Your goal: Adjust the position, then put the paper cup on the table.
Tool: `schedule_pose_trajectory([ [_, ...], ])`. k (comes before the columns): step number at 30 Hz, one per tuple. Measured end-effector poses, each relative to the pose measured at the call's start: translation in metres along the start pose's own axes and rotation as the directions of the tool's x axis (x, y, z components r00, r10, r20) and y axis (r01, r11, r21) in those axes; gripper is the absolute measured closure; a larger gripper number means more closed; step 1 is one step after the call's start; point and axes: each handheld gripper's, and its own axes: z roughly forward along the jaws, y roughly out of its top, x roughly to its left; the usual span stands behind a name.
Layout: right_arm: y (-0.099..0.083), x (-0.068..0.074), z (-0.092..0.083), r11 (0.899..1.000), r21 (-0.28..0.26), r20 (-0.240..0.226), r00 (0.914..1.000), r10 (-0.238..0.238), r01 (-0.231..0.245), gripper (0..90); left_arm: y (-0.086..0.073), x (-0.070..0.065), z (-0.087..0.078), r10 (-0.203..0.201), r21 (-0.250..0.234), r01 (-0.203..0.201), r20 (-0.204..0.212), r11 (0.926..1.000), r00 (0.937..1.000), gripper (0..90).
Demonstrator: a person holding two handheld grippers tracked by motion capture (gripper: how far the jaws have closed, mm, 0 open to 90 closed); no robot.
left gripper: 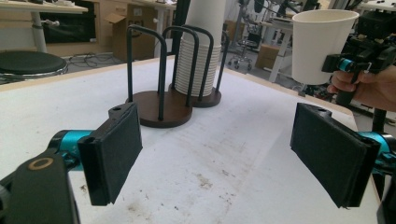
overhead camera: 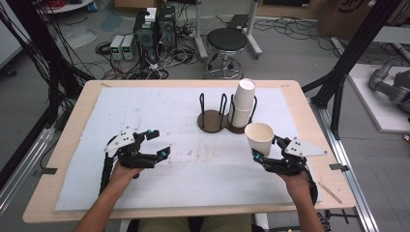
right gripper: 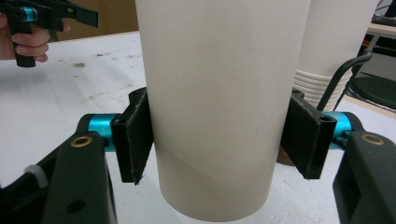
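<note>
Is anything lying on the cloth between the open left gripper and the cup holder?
Nothing: in the left gripper view, bare stained white cloth runs from the left gripper to the cup holder.

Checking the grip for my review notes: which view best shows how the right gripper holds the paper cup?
The right gripper view: both pads press the paper cup from opposite sides, near its base. The high view shows the right gripper holding the cup upright above the table; the left gripper view shows it from afar.
</note>
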Motion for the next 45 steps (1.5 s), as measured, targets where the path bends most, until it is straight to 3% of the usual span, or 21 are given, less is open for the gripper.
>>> schedule_pose_trajectory([
  [38,-0.003,-0.003,0.000,1.000,-0.026,0.021,0.9996,0.018,-0.017,33.3,-0.002,-0.002,0.000,0.011,0.017,-0.010,-0.012,0.9998,0.9999,16.6],
  [45,-0.011,-0.011,-0.001,0.998,-0.029,0.052,0.9965,0.066,-0.064,33.3,-0.003,-0.002,0.003,0.009,0.024,-0.009,-0.009,0.9997,0.9999,16.6],
])
